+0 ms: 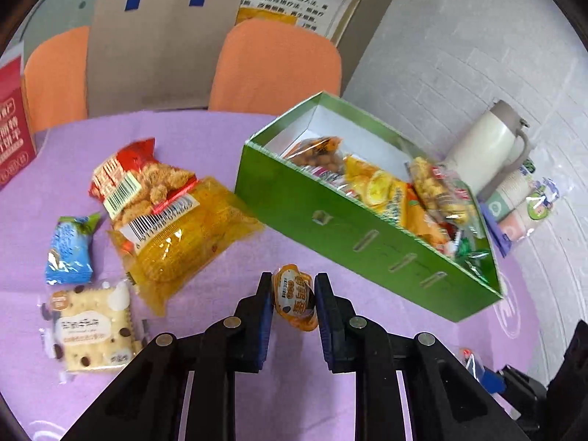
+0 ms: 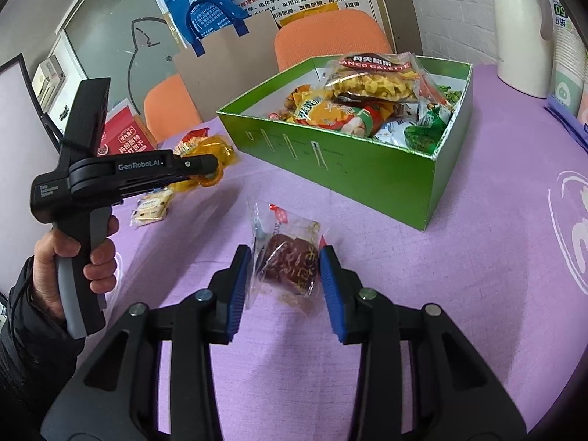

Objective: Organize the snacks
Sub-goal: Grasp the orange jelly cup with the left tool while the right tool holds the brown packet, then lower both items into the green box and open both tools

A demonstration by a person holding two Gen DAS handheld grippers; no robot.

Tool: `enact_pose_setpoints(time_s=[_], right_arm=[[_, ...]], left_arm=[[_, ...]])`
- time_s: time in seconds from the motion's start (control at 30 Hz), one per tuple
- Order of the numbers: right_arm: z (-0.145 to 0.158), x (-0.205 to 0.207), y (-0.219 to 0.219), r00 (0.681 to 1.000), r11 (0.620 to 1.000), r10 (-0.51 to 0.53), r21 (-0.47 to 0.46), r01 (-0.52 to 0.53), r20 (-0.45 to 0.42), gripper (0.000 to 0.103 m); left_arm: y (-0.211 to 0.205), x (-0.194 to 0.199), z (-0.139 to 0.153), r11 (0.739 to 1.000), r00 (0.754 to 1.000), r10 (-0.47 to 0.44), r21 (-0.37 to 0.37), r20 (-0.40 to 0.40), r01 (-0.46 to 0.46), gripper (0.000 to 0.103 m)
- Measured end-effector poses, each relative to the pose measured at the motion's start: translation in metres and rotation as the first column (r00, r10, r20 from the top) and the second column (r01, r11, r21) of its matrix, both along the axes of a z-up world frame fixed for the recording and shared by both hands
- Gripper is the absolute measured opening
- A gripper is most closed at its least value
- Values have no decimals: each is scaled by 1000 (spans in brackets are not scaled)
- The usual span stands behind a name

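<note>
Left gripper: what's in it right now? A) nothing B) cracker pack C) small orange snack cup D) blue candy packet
C: the left gripper is shut on the small orange snack cup, held above the purple tablecloth; the blue candy packet and cracker pack lie on the cloth.

We read "GenRobot.AI" on the left tongs [image 2: 211,176], "ANCO GALETTE" on a clear snack bag [image 2: 375,77] in the green box [image 2: 367,180], and "50" on a cup sleeve [image 2: 564,14] at the right edge.

Two orange chairs [image 1: 275,70] stand behind the purple tablecloth [image 1: 220,132]; a cream thermos [image 1: 485,147] stands beside stacked paper cups [image 1: 514,198].
</note>
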State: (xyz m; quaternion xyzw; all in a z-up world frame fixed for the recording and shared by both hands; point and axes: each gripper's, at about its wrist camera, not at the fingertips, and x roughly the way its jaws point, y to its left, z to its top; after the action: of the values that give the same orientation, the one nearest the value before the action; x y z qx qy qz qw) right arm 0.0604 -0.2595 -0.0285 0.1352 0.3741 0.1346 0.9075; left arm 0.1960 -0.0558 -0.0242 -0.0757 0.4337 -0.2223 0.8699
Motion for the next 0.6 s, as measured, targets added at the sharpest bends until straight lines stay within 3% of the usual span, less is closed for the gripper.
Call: enact_pose_setpoints(time_s=[0.17, 0.33, 0.47, 0.6], right_arm=[[26, -7, -1, 997, 999, 22, 27, -24, 78, 40], [52, 0, -16, 987, 999, -43, -23, 47, 157, 40], [60, 16, -32, 977, 991, -107, -65, 121, 182, 40], [53, 39, -41, 979, 986, -118, -101, 136, 167, 40]], left_arm=[[-4, -14, 44, 998, 995, -40, -41, 91, 44, 22], [-26, -5, 79, 996, 985, -79, -38, 151, 86, 22], [-45, 4, 89, 995, 979, -96, 9, 177, 96, 22], [-65, 21, 80, 993, 982, -115, 30, 151, 112, 22]])
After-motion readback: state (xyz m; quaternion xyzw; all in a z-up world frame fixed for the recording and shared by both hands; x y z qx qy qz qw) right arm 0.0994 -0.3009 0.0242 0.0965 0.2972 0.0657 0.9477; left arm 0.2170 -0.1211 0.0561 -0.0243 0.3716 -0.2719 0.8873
